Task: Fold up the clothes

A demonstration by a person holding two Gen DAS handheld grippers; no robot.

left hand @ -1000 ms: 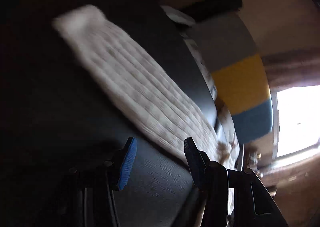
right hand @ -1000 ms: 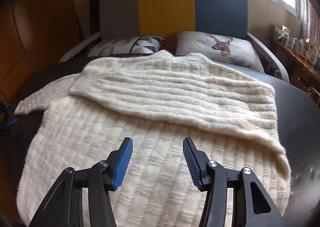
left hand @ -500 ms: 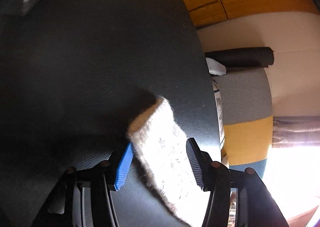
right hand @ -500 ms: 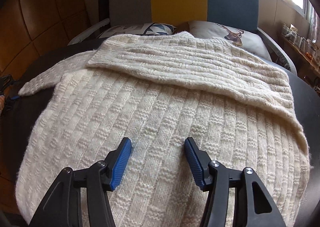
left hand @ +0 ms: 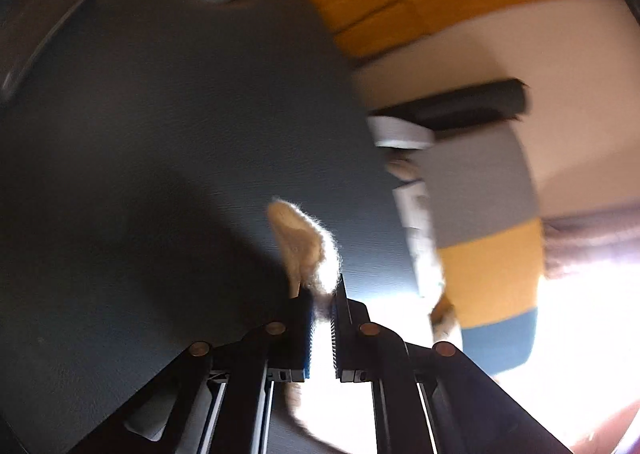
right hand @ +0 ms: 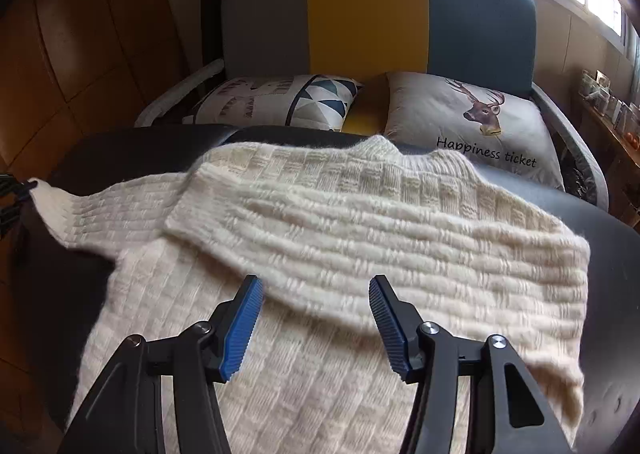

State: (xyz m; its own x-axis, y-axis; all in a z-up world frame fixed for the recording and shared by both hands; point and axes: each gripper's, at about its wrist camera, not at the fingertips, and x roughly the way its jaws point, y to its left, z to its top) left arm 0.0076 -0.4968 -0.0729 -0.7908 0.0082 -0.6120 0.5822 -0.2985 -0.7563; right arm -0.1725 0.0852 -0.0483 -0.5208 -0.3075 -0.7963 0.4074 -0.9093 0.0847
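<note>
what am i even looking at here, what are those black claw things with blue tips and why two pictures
Each picture comes from a small camera on a handheld gripper; a person holds one in each hand to fold clothes. The black arms with blue pads are the gripper's two fingers. In the left view, the left gripper is shut on the cuff of a cream sweater, above a dark table. In the right view, the right gripper is open over the sweater, which lies on that table with one sleeve folded across it. Behind is a sofa with pillows.
</note>
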